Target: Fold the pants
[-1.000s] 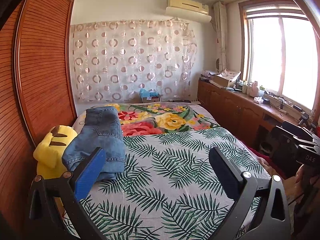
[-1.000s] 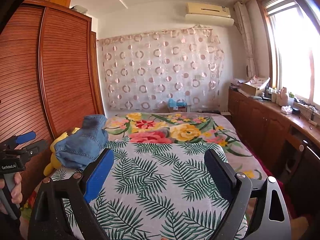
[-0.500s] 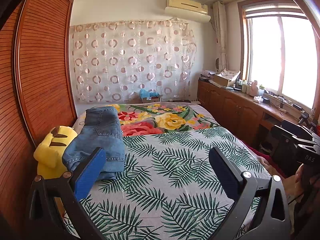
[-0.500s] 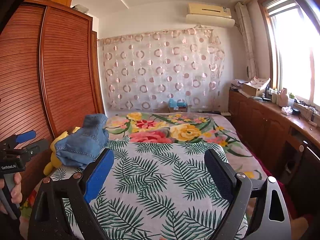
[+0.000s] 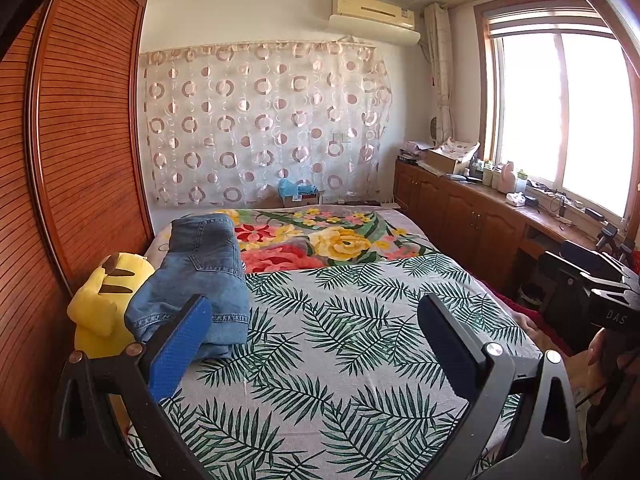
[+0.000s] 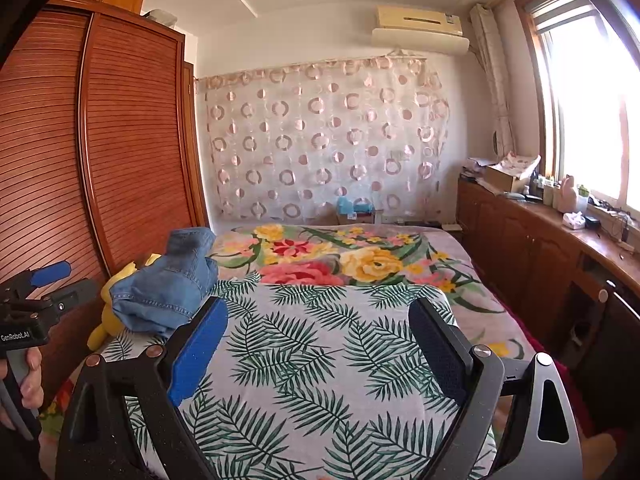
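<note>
Resting folded jeans (image 5: 196,276) on bed (image 5: 340,320) (left edge).

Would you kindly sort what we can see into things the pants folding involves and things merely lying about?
Involved:
- jeans, piled at the bed's left edge
- left tongs, open
- right tongs, open

Lying about:
- yellow plush toy
- cardboard box on the cabinet
</note>
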Available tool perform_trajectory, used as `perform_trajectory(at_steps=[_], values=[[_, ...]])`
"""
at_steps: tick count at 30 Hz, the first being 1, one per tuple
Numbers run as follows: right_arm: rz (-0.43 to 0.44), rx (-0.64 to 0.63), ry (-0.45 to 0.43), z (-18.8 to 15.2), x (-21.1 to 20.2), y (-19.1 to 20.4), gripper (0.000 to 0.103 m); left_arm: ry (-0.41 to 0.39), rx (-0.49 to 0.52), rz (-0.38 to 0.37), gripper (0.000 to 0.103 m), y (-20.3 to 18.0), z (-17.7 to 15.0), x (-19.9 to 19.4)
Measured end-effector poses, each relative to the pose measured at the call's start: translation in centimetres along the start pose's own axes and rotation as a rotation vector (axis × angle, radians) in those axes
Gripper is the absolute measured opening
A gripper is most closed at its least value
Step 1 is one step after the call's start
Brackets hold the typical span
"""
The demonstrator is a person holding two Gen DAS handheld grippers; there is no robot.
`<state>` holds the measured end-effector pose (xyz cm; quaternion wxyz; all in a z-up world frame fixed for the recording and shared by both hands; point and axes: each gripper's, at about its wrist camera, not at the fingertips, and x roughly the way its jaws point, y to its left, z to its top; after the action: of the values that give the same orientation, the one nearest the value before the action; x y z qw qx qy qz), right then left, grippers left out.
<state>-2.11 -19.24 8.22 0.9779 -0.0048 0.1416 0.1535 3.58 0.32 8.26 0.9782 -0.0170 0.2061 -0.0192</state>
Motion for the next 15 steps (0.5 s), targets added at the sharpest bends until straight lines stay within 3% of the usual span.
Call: perform_trajectory(at_steps=[15], values=[[0.0, -0.006, 0.0, -0.08, -0.05, 0.16, 0.093, 0.002, -0.001, -0.002, 0.103, 0.05, -0.19, -0.01]])
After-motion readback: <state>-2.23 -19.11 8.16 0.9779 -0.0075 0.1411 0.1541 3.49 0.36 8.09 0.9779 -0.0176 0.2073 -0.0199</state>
